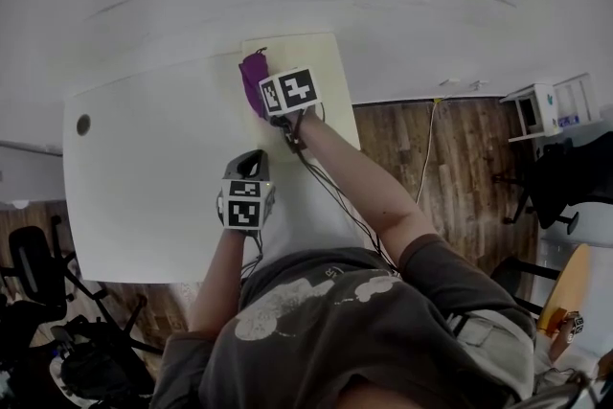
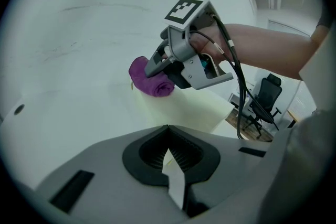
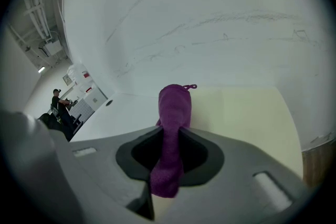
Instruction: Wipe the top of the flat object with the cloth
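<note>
A pale yellow flat board (image 1: 311,62) lies on the white table (image 1: 144,177), against its far edge. My right gripper (image 1: 261,101) is shut on a rolled purple cloth (image 1: 253,79), which rests on the board's left part. In the right gripper view the cloth (image 3: 175,107) runs out between the jaws onto the board (image 3: 247,113). My left gripper (image 1: 251,158) sits nearer me at the board's near edge. In its own view the jaws (image 2: 169,152) are closed on a thin pale sliver that looks like the board's edge. That view also has the cloth (image 2: 149,78) and the board (image 2: 189,107).
A white wall stands right behind the table. The table has a round cable hole (image 1: 83,124) at its far left. Black office chairs (image 1: 34,263) stand on the floor to the left. On the wooden floor to the right are a white shelf unit (image 1: 546,110) and a cable (image 1: 429,144).
</note>
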The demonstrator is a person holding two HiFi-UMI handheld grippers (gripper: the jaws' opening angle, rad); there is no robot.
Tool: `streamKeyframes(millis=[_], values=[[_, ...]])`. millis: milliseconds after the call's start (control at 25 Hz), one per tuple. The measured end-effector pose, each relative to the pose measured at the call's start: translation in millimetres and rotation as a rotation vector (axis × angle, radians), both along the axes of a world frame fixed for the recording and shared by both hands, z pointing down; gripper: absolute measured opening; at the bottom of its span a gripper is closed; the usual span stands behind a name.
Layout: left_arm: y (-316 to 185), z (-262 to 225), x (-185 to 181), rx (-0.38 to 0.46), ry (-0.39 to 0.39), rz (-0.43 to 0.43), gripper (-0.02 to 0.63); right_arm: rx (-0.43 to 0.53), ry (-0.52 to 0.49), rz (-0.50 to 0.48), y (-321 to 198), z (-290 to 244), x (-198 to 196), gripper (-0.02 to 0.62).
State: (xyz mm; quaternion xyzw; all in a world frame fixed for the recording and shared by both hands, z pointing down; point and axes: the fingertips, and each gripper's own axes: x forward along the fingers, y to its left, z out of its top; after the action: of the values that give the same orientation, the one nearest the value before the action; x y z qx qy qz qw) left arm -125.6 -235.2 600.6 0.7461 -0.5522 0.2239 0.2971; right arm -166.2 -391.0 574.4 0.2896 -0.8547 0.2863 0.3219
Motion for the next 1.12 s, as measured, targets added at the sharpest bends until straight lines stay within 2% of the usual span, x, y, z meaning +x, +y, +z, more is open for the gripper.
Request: streamKeyframes(millis=[200,480,1120], values=[[-1.2,0.0,-0.3,0.002,0.007,0.004,-0.005,0.015,0.047,-0.008,-2.2,9.7,-5.1,0.072],[-0.9,0.4,-2.2,0.001,0.001,0.004,-0.005,0.023,0.045,-0.012,-5.0,11.9,-0.3,0.072],[-3.0,-1.2,-3.8,0.022,-0.045,0.008,-0.004,0.05,0.088,0.079,-28.4,17.5,74.3,0.072]])
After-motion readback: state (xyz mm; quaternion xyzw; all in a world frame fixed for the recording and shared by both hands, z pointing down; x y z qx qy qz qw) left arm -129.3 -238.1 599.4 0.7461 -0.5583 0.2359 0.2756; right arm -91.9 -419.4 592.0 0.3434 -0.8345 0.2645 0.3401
